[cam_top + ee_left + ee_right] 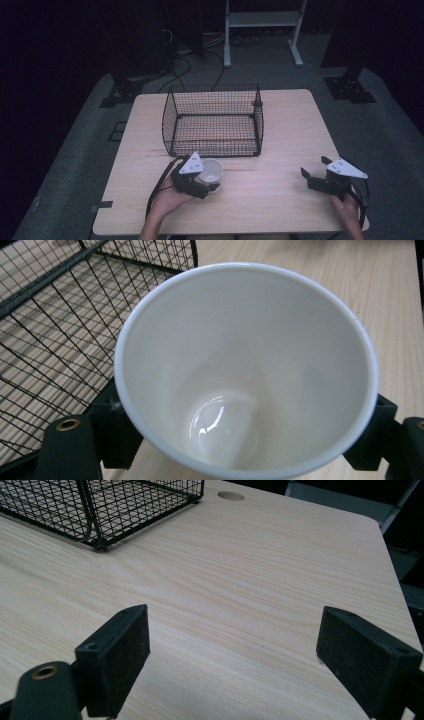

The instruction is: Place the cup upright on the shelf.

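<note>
A white cup [212, 171] sits just in front of the black wire basket [212, 120], at the table's front left. My left gripper [209, 177] is shut on it, one jaw on either side of its wall. In the left gripper view the cup [245, 370] is empty, its mouth facing the camera, and the black pads [117, 432] press on its two sides. At the front right, my right gripper [315, 167] rests low over the wood, open. Nothing lies between its pads [120, 655] in the right gripper view.
The basket [100, 505] is empty and open at the top, standing mid-table toward the far edge. The light wooden table [280, 130] has a round cable hole [231, 496] near its far right. Beyond it stand a white frame [262, 30] and floor cables.
</note>
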Action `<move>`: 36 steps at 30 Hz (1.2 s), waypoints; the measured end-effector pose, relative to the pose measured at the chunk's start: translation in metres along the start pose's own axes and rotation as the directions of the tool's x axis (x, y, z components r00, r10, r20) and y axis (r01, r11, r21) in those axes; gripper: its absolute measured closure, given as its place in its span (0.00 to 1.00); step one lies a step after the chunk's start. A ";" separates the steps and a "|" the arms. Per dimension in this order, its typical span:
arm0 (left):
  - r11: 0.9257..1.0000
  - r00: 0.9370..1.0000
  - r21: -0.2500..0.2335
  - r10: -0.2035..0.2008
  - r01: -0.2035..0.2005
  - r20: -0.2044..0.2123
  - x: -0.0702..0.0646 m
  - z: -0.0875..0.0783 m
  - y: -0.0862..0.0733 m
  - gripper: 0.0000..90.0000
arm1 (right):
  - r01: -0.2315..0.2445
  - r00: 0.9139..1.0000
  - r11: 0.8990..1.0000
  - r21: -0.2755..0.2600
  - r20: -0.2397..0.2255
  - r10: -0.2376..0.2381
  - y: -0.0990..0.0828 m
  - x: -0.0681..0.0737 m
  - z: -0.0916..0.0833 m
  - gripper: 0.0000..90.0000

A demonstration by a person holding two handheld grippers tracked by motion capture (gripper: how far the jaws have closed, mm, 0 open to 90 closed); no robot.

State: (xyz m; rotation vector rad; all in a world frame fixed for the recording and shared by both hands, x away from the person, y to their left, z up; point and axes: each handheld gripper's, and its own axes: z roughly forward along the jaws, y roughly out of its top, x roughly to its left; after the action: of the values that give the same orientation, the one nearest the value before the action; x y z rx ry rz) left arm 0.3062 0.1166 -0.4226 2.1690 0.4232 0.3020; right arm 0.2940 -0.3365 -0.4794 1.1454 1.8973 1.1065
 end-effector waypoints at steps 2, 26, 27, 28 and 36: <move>1.000 1.000 -0.006 0.001 -0.001 0.002 0.001 -0.002 0.003 0.23 | 0.000 1.000 1.000 -0.001 0.000 0.000 0.000 0.000 0.000 0.15; 1.000 1.000 -0.003 0.022 -0.022 0.005 0.011 -0.015 0.026 0.23 | -0.007 1.000 1.000 -0.002 -0.002 0.007 0.000 -0.001 0.000 0.15; 1.000 1.000 -0.002 0.024 -0.024 0.004 0.012 -0.016 0.028 0.23 | -0.008 1.000 1.000 -0.002 -0.002 0.008 0.000 -0.001 0.000 0.15; 1.000 1.000 -0.004 0.024 -0.024 0.004 0.012 -0.016 0.029 0.23 | -0.009 1.000 1.000 -0.001 -0.003 0.009 0.000 -0.001 0.000 0.15; 0.999 0.999 0.002 0.035 -0.035 0.011 0.017 -0.018 0.039 0.23 | -0.011 1.000 1.000 0.000 -0.003 0.011 0.000 -0.001 0.000 0.15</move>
State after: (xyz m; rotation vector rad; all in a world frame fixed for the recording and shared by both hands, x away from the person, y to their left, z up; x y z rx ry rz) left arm 0.3224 0.1151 -0.3792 2.1809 0.3794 0.3092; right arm 0.2942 -0.3374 -0.4793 1.1554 1.8956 1.1154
